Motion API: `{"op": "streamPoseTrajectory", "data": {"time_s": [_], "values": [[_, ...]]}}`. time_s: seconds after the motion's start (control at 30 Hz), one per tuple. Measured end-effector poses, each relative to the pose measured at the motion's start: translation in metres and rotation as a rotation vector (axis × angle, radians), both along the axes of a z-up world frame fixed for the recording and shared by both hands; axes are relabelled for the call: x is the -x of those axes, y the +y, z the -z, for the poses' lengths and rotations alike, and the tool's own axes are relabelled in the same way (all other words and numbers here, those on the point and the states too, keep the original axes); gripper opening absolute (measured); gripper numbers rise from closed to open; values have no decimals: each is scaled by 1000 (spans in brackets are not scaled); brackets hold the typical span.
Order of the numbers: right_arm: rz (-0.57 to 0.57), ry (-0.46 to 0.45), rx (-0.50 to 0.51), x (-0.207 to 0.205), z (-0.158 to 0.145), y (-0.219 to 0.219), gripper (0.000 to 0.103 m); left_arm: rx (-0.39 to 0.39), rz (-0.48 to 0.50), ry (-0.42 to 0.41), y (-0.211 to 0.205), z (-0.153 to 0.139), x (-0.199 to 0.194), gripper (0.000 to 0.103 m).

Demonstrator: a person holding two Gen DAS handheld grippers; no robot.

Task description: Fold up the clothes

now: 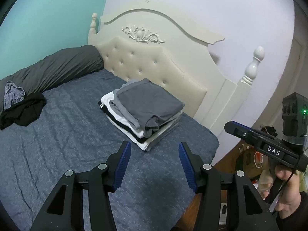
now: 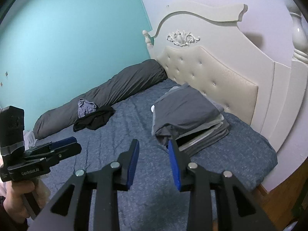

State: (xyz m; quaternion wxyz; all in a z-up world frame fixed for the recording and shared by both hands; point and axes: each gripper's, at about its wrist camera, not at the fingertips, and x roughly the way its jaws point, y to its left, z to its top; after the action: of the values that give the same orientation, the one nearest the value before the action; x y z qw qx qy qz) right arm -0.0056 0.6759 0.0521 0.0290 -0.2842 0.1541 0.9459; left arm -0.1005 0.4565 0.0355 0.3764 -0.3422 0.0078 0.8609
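The folded stack of clothes (image 1: pixel 142 113) sits on the blue bedspread (image 1: pixel 67 144) at the far right of the bed, close against the tufted cream headboard (image 1: pixel 154 67). That corner looks like the chosen spot for finished pieces, out of the way of the open middle of the bed where folding has room. On top lies a dark grey garment (image 2: pixel 184 107), folded to a rough rectangle, with white, black and lighter grey layers showing beneath it. Its long axis appears to run roughly along the headboard; its loose, bunched end points toward the near side, facing the grippers, and droops a little over the stack's near edge.

The left gripper (image 1: pixel 155 163) hovers over bare bedspread just short of the stack, its blue pads well apart and nothing between them. The right gripper (image 2: pixel 154 161) is also parted, more narrowly, and empty; in its own view its right pad overlaps the drooping grey end, though whether it touches I cannot tell.

Two unfolded pieces wait at the far left, well apart from the stack: a crumpled black garment (image 1: pixel 23 113) and a bluish patterned one (image 1: pixel 13 94), resting against the long grey bolster (image 1: pixel 57 67) by the turquoise wall. They are likely next.
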Motion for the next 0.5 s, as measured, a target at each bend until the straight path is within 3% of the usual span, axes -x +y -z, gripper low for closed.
{"op": "streamPoseTrajectory", "data": {"time_s": [0.23, 0.4, 0.5], "values": [[3, 4, -1, -22, -3, -19, 32, -17, 9, 6, -17, -6, -22, 59], [18, 14, -8, -37, -7, -28, 46, -25, -2, 18, -29, -10, -33, 65], [19, 18, -8, -47, -8, -35, 47, -25, -7, 24, -36, -12, -39, 66]]}}
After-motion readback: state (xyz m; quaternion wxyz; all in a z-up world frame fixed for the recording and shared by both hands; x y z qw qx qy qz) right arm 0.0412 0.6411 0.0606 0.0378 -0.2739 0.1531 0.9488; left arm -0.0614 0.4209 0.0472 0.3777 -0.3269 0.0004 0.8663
